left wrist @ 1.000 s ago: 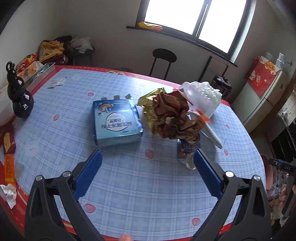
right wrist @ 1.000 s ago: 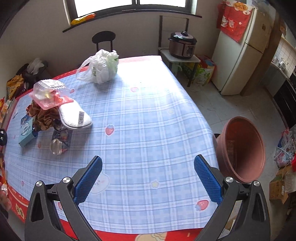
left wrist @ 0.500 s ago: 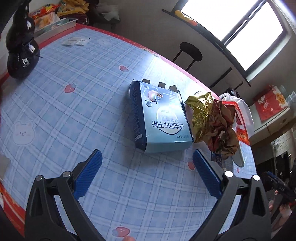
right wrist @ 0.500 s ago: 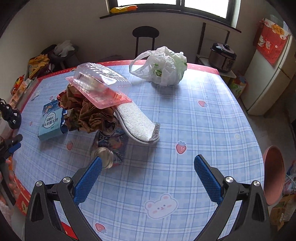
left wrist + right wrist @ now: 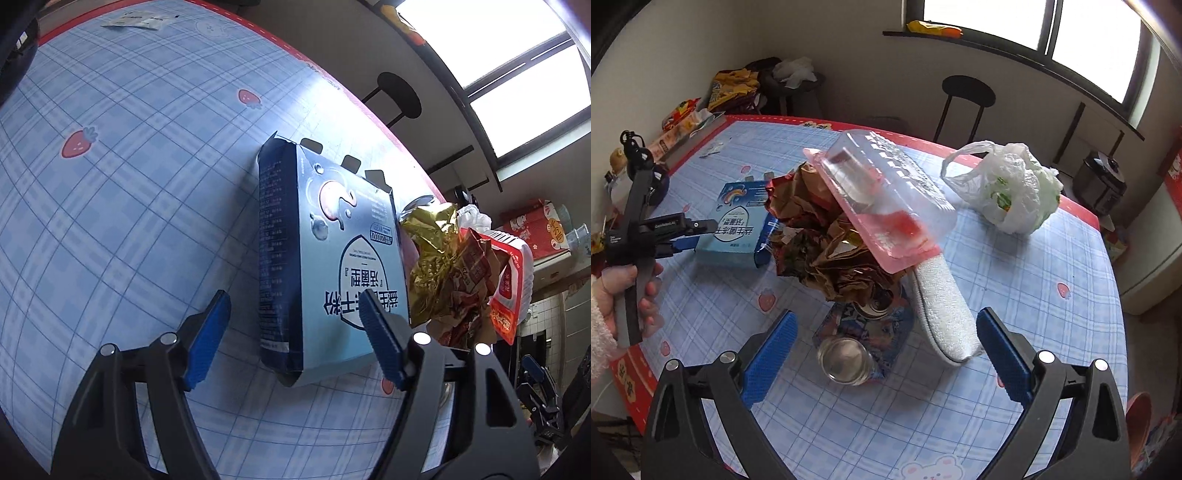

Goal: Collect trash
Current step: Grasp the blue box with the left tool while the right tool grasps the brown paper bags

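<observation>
A light blue cardboard box lies flat on the checked tablecloth; it also shows in the right wrist view. My left gripper is open, its jaws straddling the box's near corner. Next to the box is a heap of crumpled brown and gold wrappers, with a clear pink plastic container on top. My right gripper is open, just in front of a drink can lying on a colourful packet, and a white slipper.
A white plastic bag sits at the table's far right. A black stool stands behind the table under the window. Snack packets lie at the far left edge. A rice cooker stands beyond the table on the right.
My left gripper has moved forward and down to the blue box and its jaws have narrowed somewhat. My right gripper has swung left and closer to the trash heap and the can.
</observation>
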A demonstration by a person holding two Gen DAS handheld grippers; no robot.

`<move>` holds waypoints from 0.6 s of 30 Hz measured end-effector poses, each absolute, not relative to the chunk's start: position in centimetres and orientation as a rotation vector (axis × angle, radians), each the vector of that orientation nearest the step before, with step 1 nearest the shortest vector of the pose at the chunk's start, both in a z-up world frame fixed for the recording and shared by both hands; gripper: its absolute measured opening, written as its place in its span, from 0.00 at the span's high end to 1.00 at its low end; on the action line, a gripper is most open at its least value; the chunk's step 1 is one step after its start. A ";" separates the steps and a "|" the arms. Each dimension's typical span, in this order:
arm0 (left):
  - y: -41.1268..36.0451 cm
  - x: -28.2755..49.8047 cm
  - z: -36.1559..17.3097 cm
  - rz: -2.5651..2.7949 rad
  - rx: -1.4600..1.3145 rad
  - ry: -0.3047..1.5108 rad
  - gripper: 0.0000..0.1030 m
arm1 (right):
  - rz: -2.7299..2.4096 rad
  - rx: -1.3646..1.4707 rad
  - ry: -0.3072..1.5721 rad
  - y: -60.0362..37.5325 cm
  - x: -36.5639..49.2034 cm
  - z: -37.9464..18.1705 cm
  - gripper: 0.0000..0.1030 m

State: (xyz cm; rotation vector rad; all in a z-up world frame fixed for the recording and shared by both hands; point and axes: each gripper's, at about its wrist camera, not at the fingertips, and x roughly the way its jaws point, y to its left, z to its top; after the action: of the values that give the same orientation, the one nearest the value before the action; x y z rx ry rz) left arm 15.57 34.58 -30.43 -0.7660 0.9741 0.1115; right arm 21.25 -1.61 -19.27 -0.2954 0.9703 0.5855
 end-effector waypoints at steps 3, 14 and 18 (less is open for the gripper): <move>34.5 15.7 -30.5 0.096 -0.771 0.975 0.30 | 0.667 -0.354 0.990 0.6 20.6 -20.3 0.17; 34.3 15.3 -30.4 0.063 -0.736 0.995 0.30 | 0.677 -0.564 0.927 7.2 22.6 -22.6 0.23; 34.0 15.3 -30.4 0.058 -0.715 0.998 0.30 | 0.601 -0.554 0.962 7.8 24.6 -24.1 0.19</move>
State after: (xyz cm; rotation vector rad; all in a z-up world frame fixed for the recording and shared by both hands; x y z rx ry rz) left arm 15.33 33.98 -30.39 -0.7153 0.9981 0.0577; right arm 24.55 7.81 -24.12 -0.5539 0.9625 0.6012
